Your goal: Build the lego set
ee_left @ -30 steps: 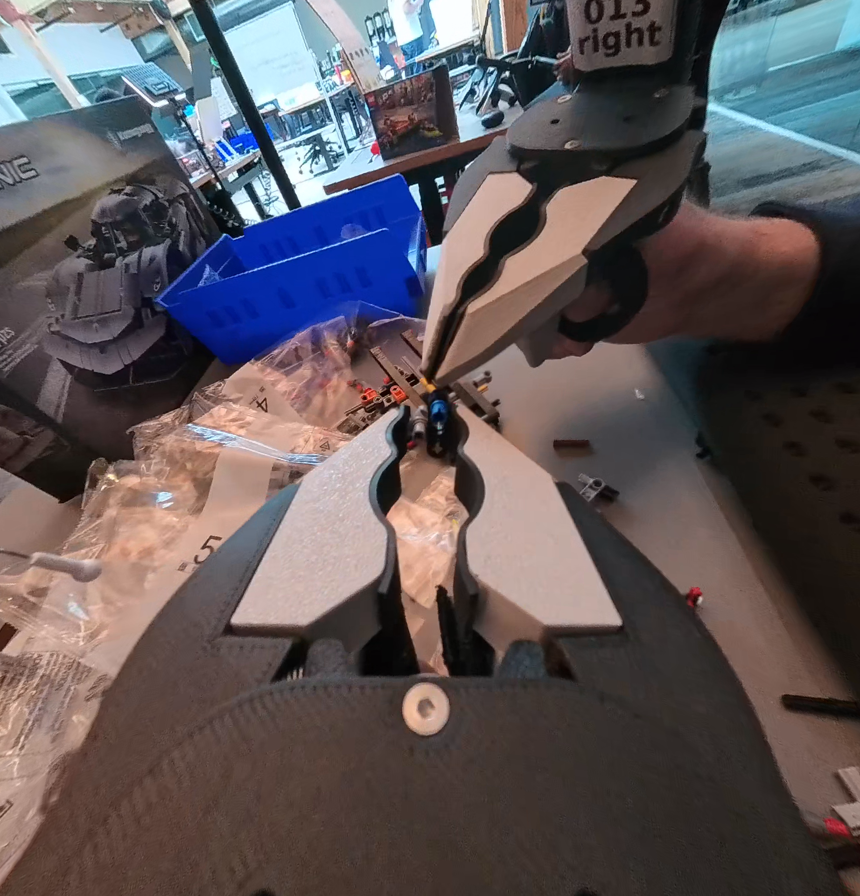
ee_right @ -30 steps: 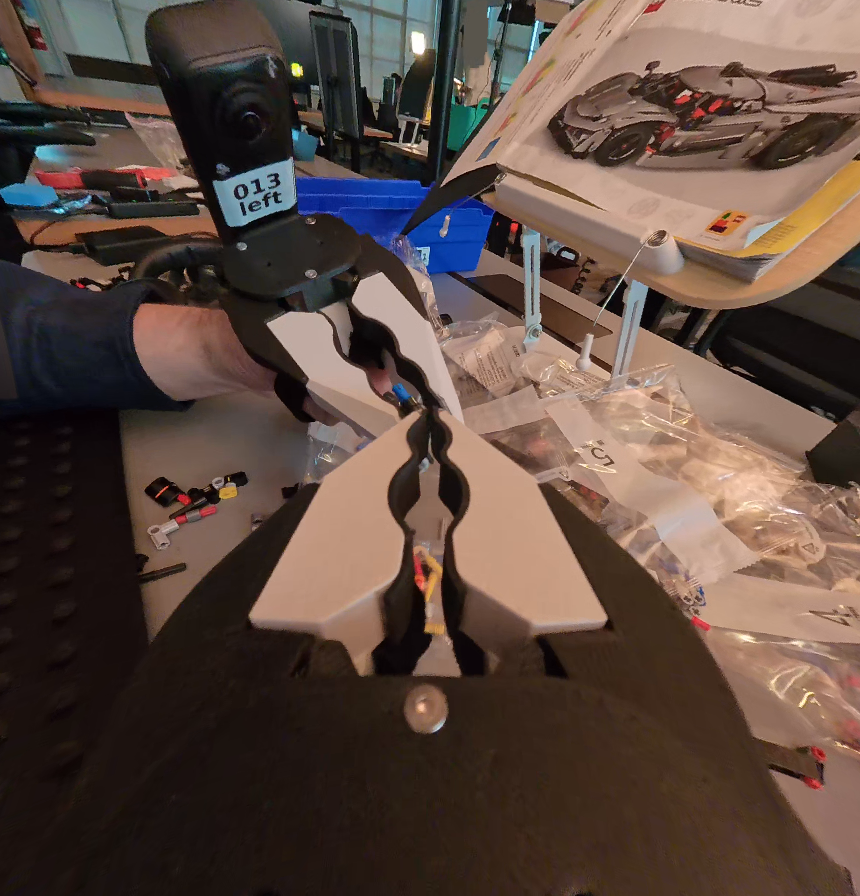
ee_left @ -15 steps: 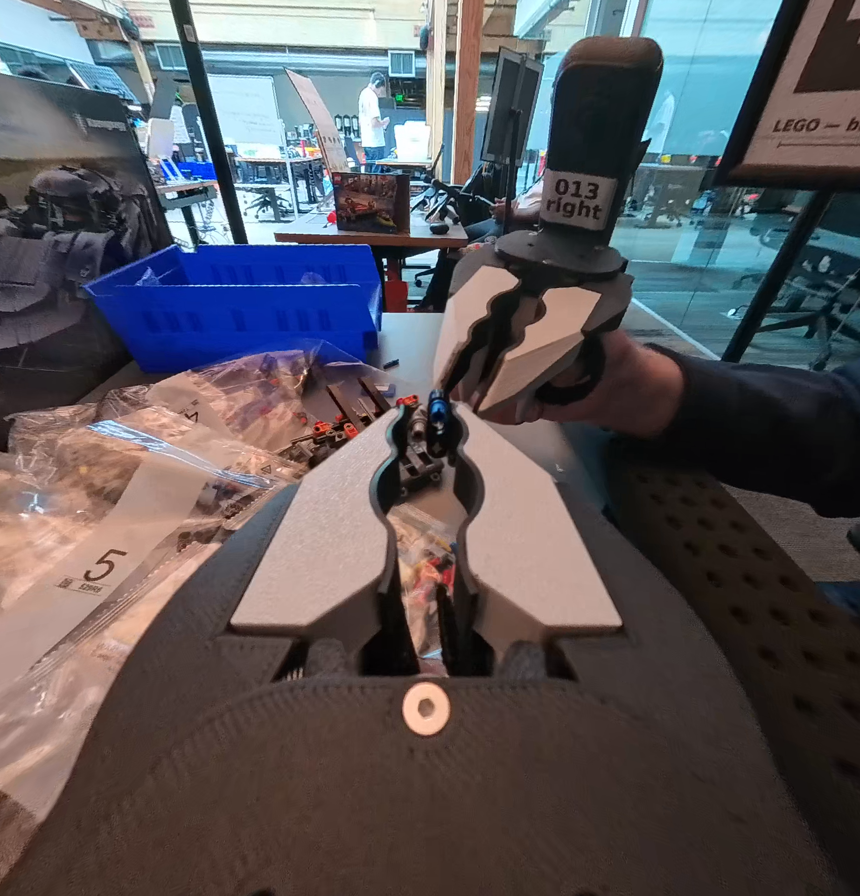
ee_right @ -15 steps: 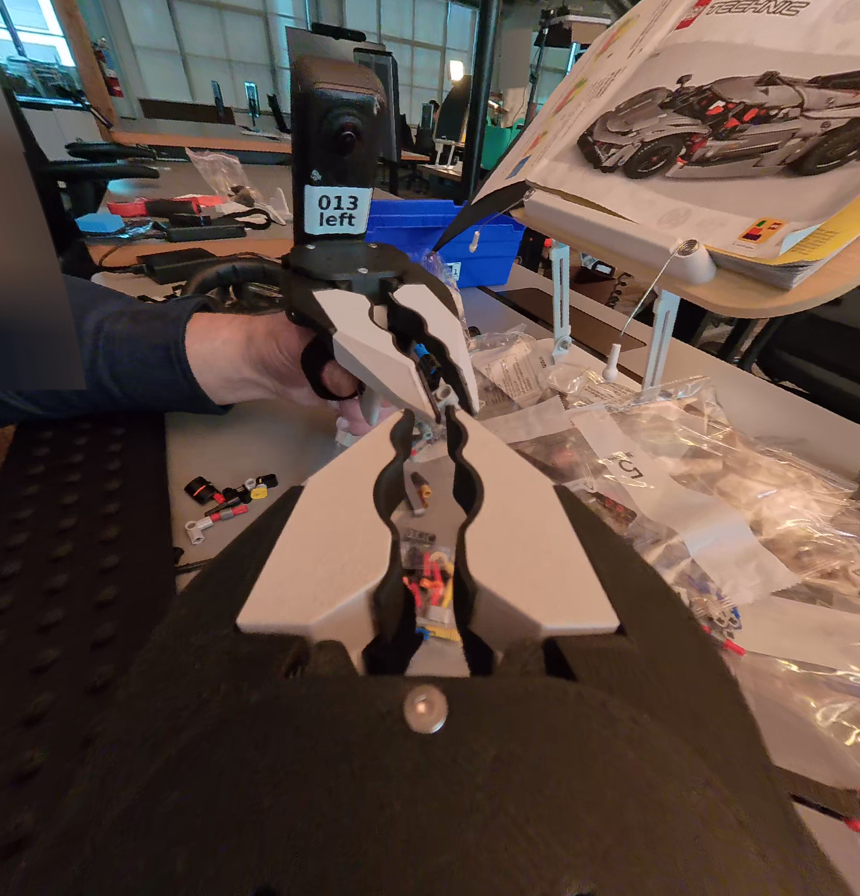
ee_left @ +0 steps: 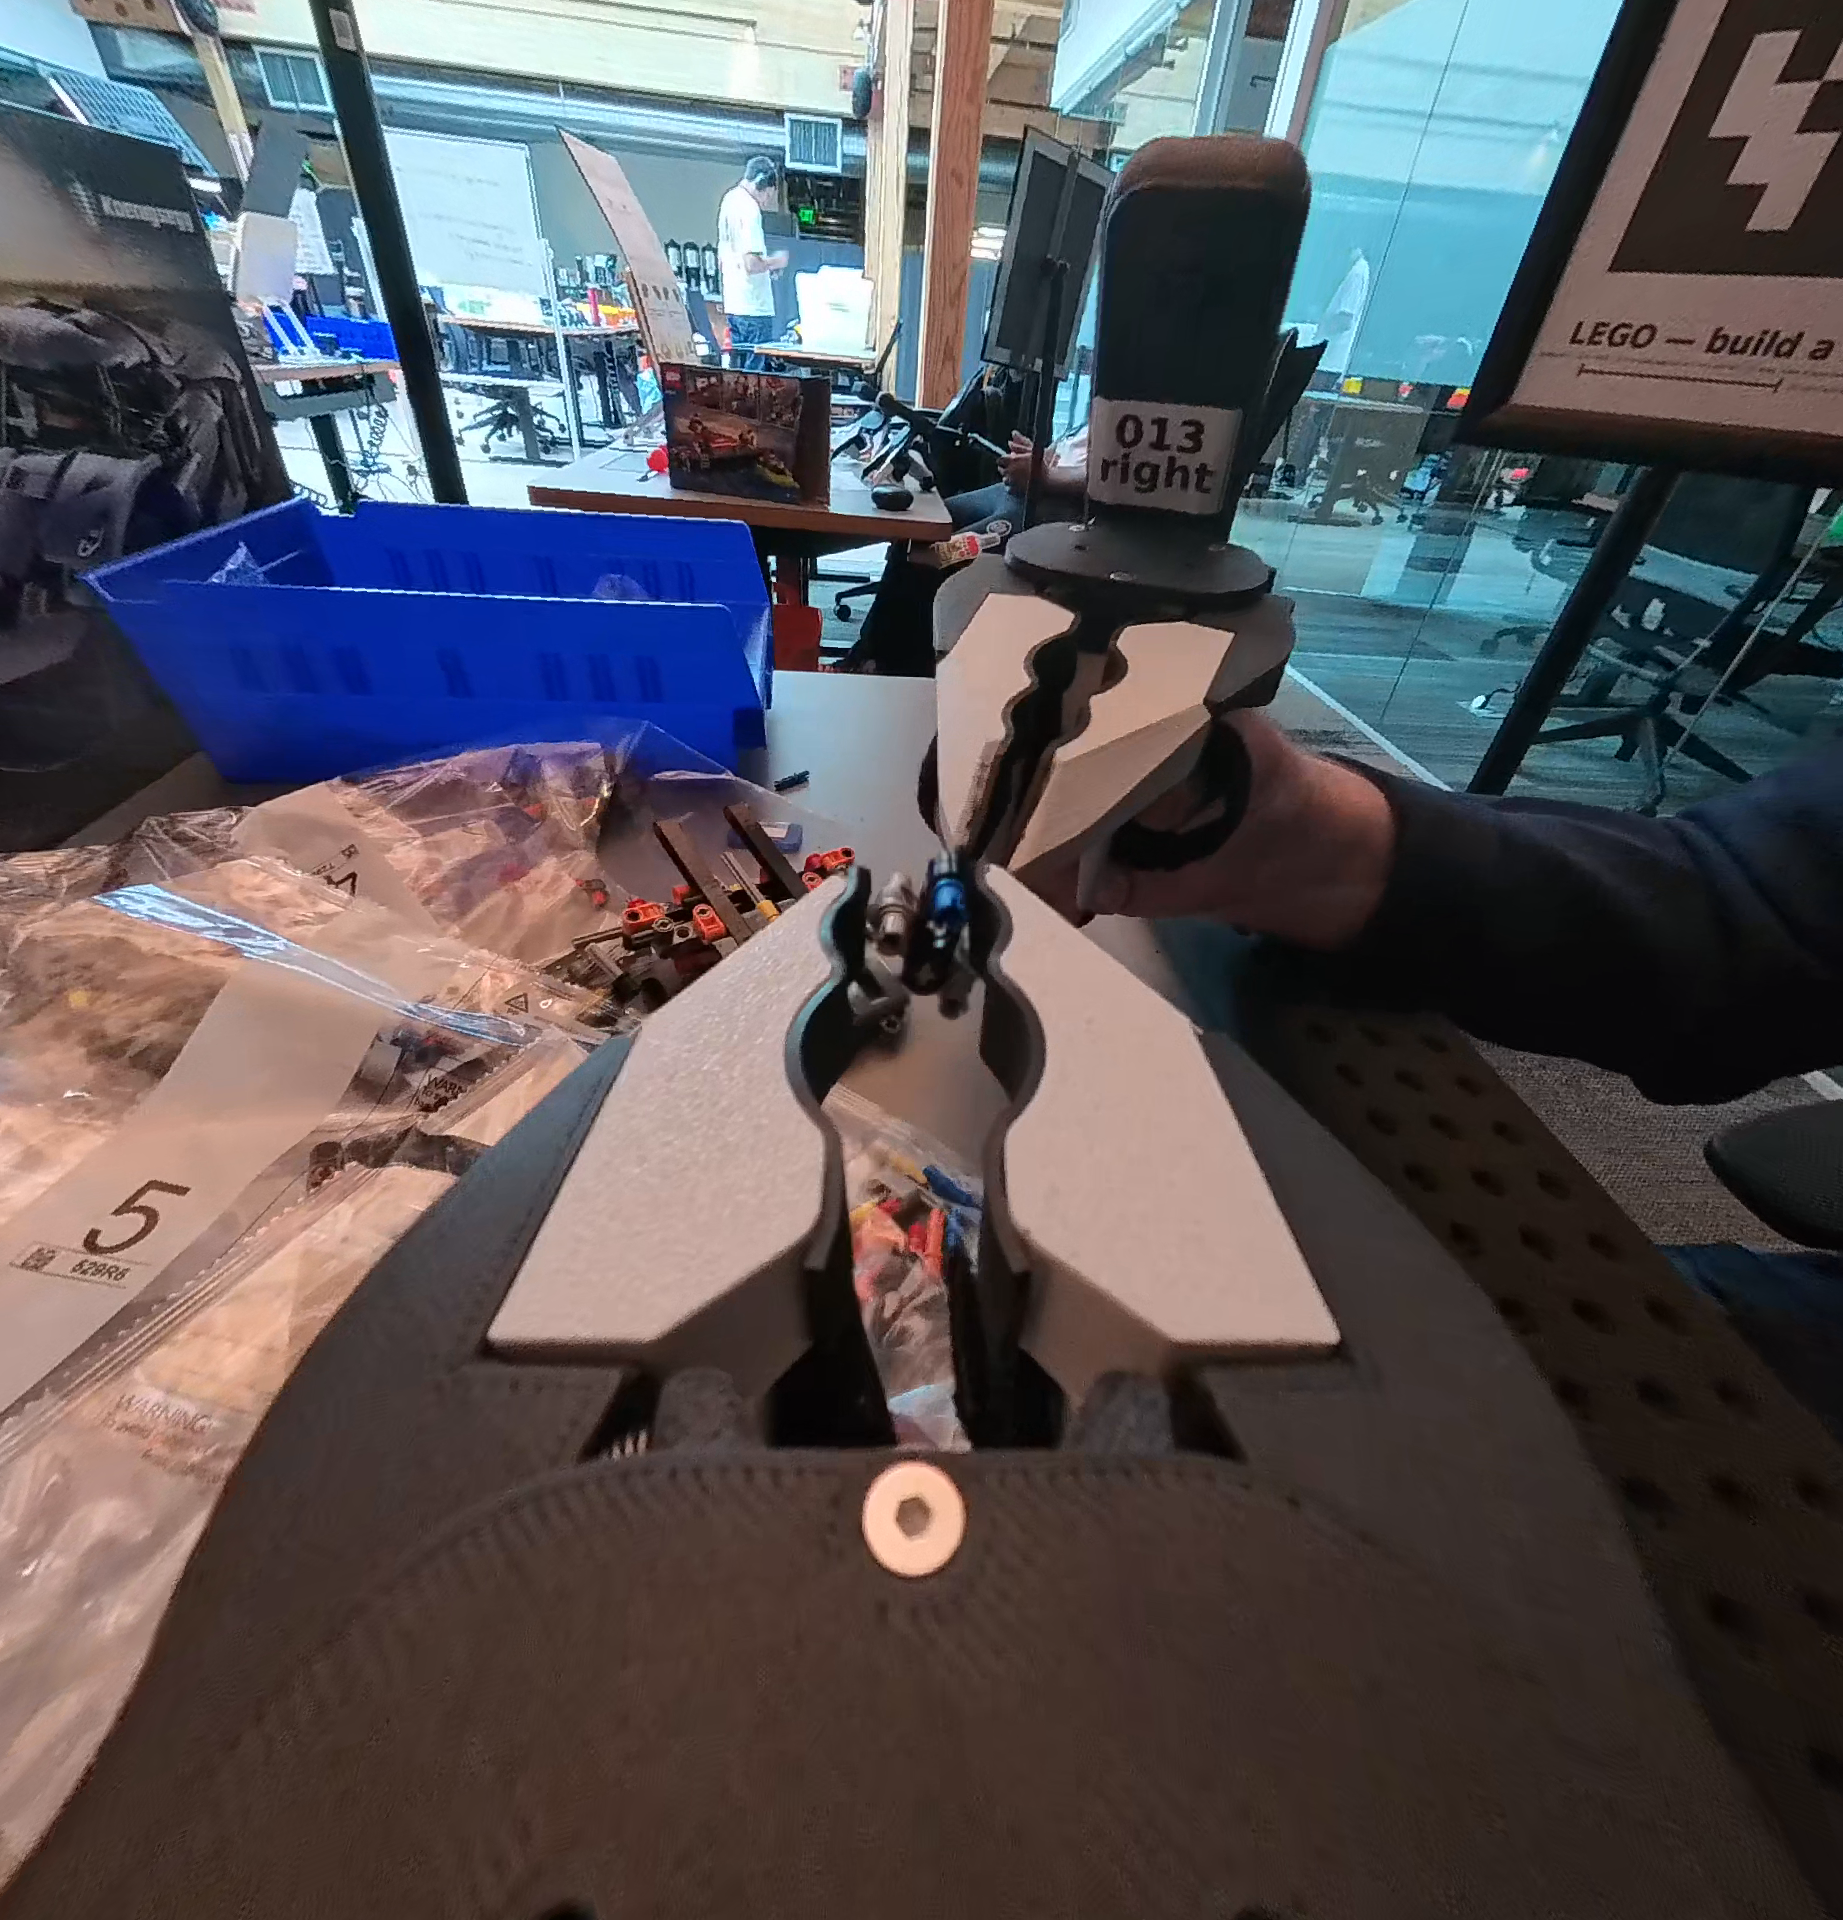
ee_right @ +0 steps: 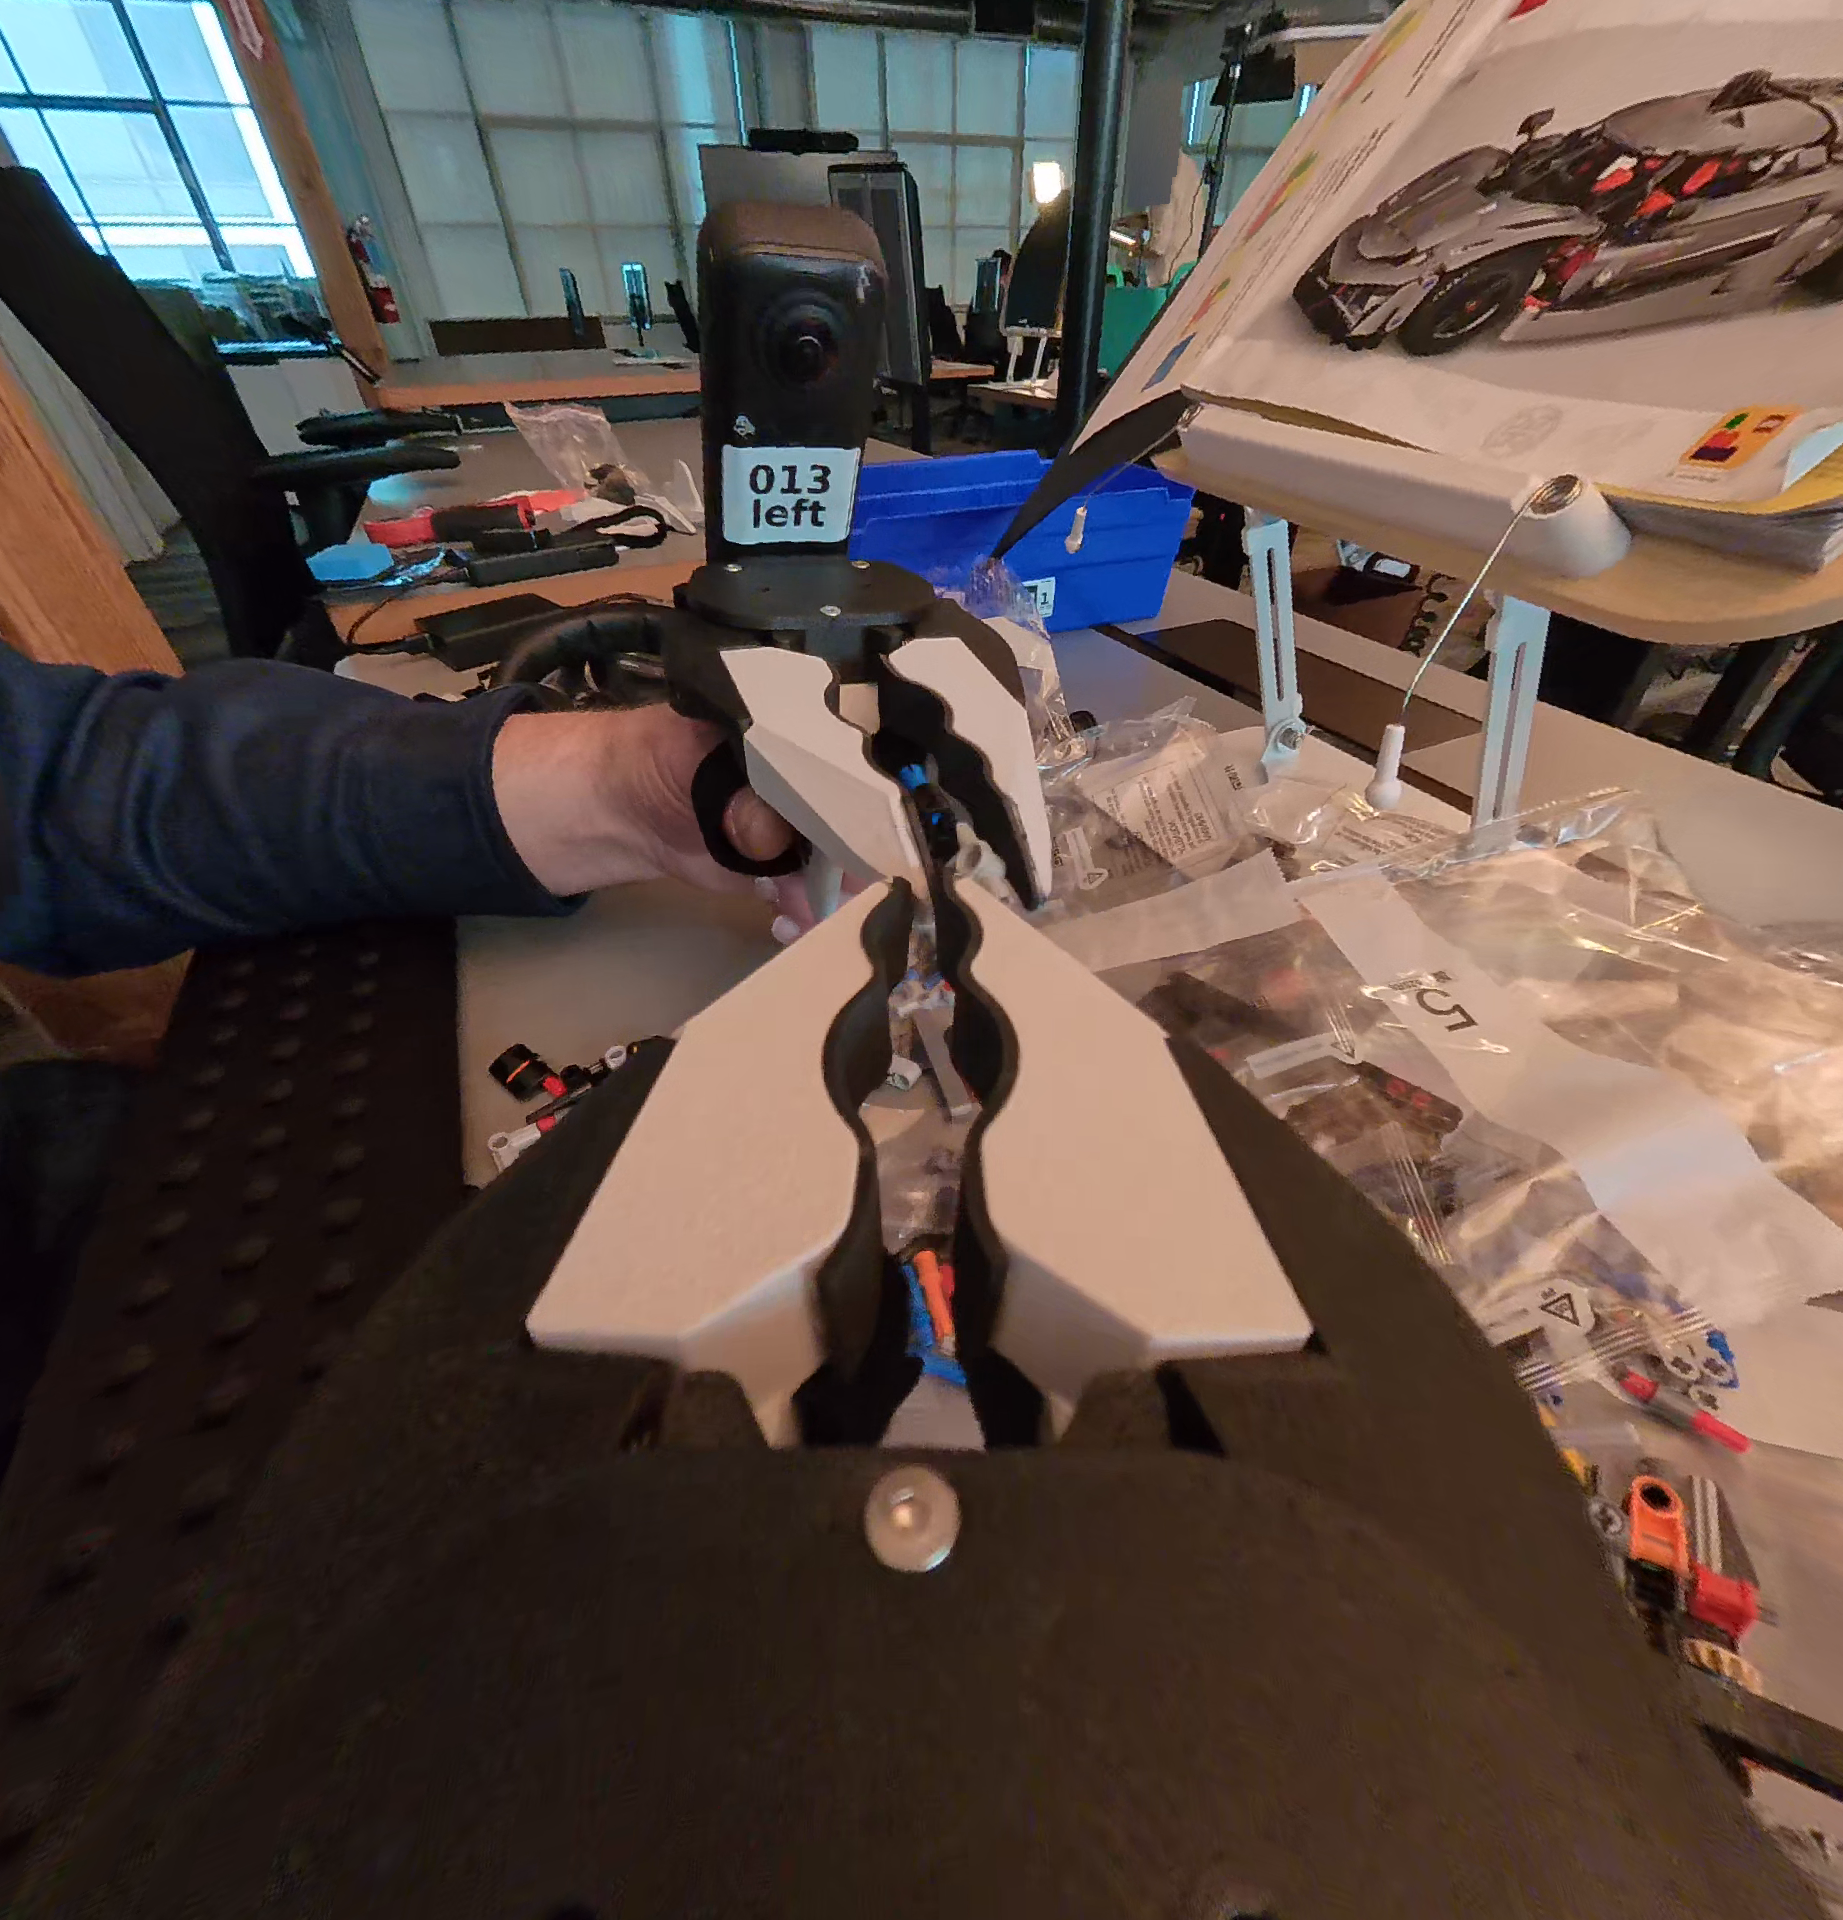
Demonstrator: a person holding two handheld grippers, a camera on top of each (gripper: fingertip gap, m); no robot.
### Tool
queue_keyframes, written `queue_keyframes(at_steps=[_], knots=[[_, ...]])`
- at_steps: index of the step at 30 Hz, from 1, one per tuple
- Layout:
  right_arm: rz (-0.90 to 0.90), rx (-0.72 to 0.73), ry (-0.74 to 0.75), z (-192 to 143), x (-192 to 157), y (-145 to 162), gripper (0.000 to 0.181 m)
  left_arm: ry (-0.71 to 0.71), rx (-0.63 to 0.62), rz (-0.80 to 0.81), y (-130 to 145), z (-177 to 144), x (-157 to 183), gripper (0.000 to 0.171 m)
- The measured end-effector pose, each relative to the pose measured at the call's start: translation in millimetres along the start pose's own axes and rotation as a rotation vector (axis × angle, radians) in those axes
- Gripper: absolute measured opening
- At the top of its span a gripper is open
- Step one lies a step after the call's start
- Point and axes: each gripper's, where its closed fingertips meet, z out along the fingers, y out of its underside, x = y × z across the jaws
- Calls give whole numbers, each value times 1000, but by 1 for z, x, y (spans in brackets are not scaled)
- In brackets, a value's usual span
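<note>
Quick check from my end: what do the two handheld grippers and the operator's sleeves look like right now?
Both the left gripper and the right gripper have pale grey wedge-shaped fingers with wavy black inner pads, on textured black bodies with a silver screw. Each carries an upright black camera with a white printed label and a black ring trigger. Both sleeves are dark navy.

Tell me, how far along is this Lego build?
Early, it seems. Done: a partly built black frame with red connectors lies on the table. In hand: the left gripper clamps a small black and grey piece with a blue pin, and the right gripper closes in on it. Left: most parts sit in sealed numbered bags.
</note>
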Motion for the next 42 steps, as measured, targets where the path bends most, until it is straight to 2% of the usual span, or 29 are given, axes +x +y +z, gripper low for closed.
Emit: queue_keyframes(at_steps=[10, 14, 18, 24, 26, 31, 35, 38, 42], knots=[[21, -8, 29, -2, 7, 3, 0, -3, -20, 14, 4, -3, -2, 19], [76, -10, 8, 0, 9, 7, 0, -58, -89, 162, 11, 0, -1, 19], [158, 5, -49, 1, 7, 7, 12, -135, -164, 347, 13, 5, 1, 19], [217, 15, -133, 1, -2, 7, 3, -194, -209, 483, 16, 10, 0, 18], [219, 8, -110, 1, 2, 9, 1, -200, -213, 507, 15, 11, 2, 18], [239, 27, -55, -5, 14, 7, 10, -240, -219, 563, 12, 10, 0, 19], [296, 41, -96, -4, 12, 8, 16, -248, -227, 571, 12, 8, -1, 19], [312, 33, -65, -6, 20, 10, 25, -242, -213, 578, 10, 10, 2, 19], [394, 43, -181, -2, 7, 9, 35, -233, -206, 583, 8, 12, 5, 19]])
